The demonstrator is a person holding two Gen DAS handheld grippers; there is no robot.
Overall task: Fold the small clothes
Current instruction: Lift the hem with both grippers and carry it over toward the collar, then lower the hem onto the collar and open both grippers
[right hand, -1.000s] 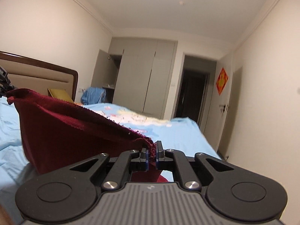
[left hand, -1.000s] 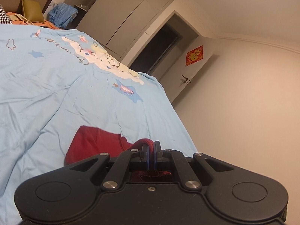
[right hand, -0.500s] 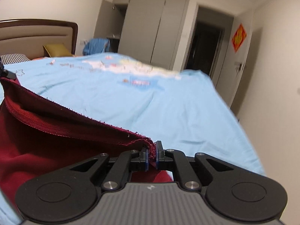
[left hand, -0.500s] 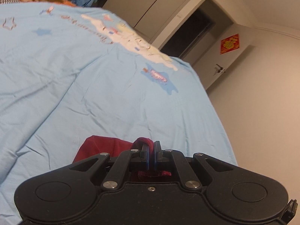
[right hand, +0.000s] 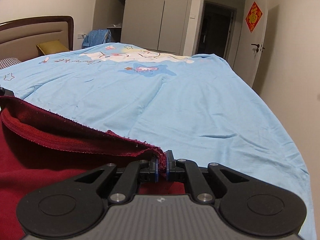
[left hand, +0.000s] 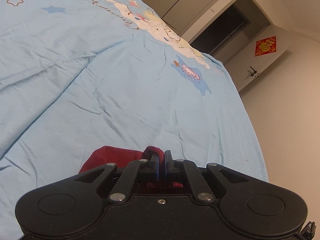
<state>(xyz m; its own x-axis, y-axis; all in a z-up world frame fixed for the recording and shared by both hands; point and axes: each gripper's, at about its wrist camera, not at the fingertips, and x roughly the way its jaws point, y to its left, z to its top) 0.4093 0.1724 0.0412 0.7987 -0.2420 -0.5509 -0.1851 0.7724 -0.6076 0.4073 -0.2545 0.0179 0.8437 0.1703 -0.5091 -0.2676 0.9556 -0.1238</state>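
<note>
Now both tongs, left gripper point(left hand: 161, 156) and right gripper point(right hand: 162, 161), pinch the red garment point(right hand: 60, 152) hem near the bed's point(right hand: 200, 110) near edge; next, I judge, lay it flat.

Ahead of my left gripper point(left hand: 161, 164) the light blue cartoon-printed bedspread point(left hand: 112, 92) lies flat and bare, open room all the way across. My right gripper point(right hand: 161, 167) has the same open stretch in front and to its right. To its left, the raised edge of the dark red knit garment point(right hand: 66, 140) stands in the way, stretched between my two grippers.
</note>
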